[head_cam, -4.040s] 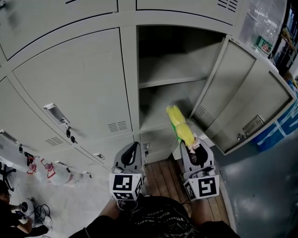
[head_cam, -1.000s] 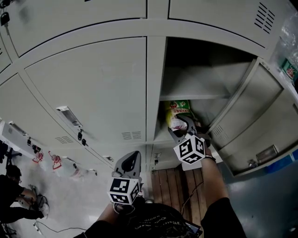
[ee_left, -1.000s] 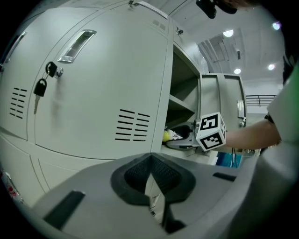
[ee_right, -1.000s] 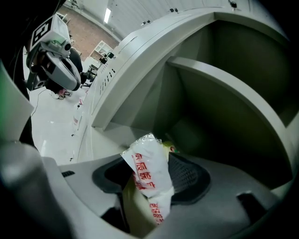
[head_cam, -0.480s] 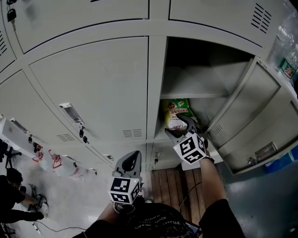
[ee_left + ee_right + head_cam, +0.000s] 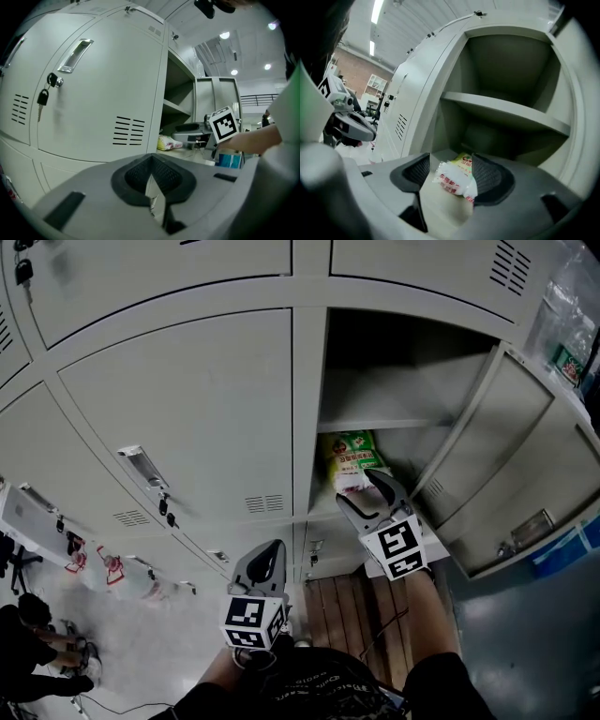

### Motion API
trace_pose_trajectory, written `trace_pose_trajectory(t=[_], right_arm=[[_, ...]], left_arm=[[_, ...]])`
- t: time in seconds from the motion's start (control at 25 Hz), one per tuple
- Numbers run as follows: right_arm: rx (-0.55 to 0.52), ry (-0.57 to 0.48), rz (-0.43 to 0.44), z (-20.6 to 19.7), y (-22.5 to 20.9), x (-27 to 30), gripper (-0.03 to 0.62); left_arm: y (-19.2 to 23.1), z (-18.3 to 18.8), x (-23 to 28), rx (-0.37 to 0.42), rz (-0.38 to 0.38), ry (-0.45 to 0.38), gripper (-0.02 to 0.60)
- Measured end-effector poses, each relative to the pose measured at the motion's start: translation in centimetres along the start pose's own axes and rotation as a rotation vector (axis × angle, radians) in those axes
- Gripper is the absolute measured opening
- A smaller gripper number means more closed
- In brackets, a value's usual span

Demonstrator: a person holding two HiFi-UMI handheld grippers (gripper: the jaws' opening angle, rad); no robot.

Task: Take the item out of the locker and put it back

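Observation:
A yellow-green and white snack bag [image 6: 353, 460] lies on the floor of the open locker compartment [image 6: 394, 381], under its shelf [image 6: 375, 423]. My right gripper [image 6: 367, 491] is at the compartment's mouth, just in front of the bag, with its jaws spread wide. In the right gripper view the bag [image 6: 457, 178] shows between the two pads without either pressing on it. My left gripper [image 6: 265, 563] hangs low in front of the closed lockers, shut and empty. From the left gripper [image 6: 152, 180] view, the bag [image 6: 169, 143] and the right gripper [image 6: 192, 131] show at the locker opening.
The locker door [image 6: 506, 465] stands open to the right. Closed locker doors [image 6: 187, 399] fill the left, with keys [image 6: 161, 507] hanging in a lock. A wooden strip of floor [image 6: 347, 601] lies below. A person [image 6: 28, 643] crouches at the lower left.
My right gripper has let go of the bag and drawn back out of the compartment towards me. The bag stays on the locker floor. The left gripper has barely moved.

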State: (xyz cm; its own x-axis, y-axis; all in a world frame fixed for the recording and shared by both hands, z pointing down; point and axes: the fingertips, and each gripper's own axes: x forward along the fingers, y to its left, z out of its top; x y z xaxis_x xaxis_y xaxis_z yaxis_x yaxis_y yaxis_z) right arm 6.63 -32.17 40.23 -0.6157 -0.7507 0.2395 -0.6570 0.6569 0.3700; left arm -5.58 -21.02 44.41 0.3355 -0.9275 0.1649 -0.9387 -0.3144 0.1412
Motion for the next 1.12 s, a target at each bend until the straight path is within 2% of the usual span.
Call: trace_pose_trajectory(t=[0.36,0.56,0.76,1.12], right_arm=[[0.196,-0.136,-0.114,2.3,1.1,-4.8,0.281],[0.308,-0.145,-0.18,1.3,2.9,-7.4,0.281],[0.404,-0.163,-0.276,0.0,3.7,-9.5,0.281],[0.435,-0.088,-0.334,-3.1,6.8,-11.1,0.281]], left_arm=[[-1.5,1.7,-0.6,0.08,-0.036,-0.065,0.005],[-2.2,2.5,-1.1,0.099,-0.061,-0.091,0.004],[-2.2,2.1,-1.5,0.085,-0.078,-0.098,0.005],[-1.3,-0.1,-2.4,0.058,-0.092,-0.078,0.005]])
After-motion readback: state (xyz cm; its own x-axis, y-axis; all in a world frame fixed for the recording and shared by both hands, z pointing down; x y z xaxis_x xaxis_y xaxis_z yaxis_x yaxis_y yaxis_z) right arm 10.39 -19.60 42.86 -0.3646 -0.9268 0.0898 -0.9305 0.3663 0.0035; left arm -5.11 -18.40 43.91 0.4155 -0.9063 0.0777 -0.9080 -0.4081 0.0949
